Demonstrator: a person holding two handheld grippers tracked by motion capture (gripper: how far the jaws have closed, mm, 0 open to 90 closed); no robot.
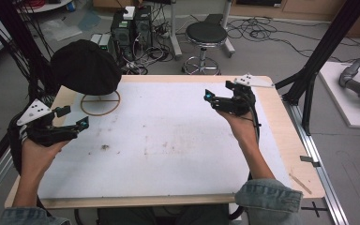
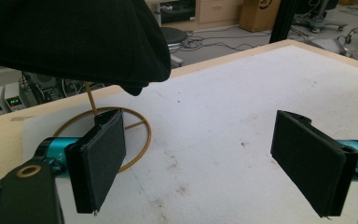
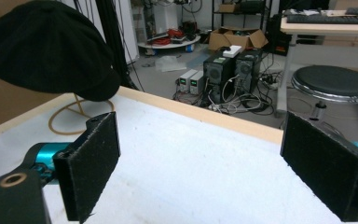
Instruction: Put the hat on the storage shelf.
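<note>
A black cap [image 1: 85, 65] rests on a thin wooden stand whose ring base [image 1: 100, 104] lies at the table's far left corner. My left gripper [image 1: 77, 117] hovers at the left edge, just in front of the ring, jaws open and empty. In the left gripper view the cap [image 2: 70, 37] hangs above and the ring [image 2: 140, 149] lies behind the left jaw of my left gripper [image 2: 200, 135]. My right gripper [image 1: 218, 91] is over the far right part of the table, open with nothing between its pads. In its own view my right gripper [image 3: 198, 140] faces the cap [image 3: 46, 46] and ring [image 3: 56, 116] from a distance.
A white mat [image 1: 168, 136] covers most of the wooden table [image 1: 290, 140]. Beyond the far edge stand a black stool [image 1: 206, 35] and computer towers [image 1: 131, 28] among loose cables. A black frame post [image 1: 309, 79] rises by the right far corner.
</note>
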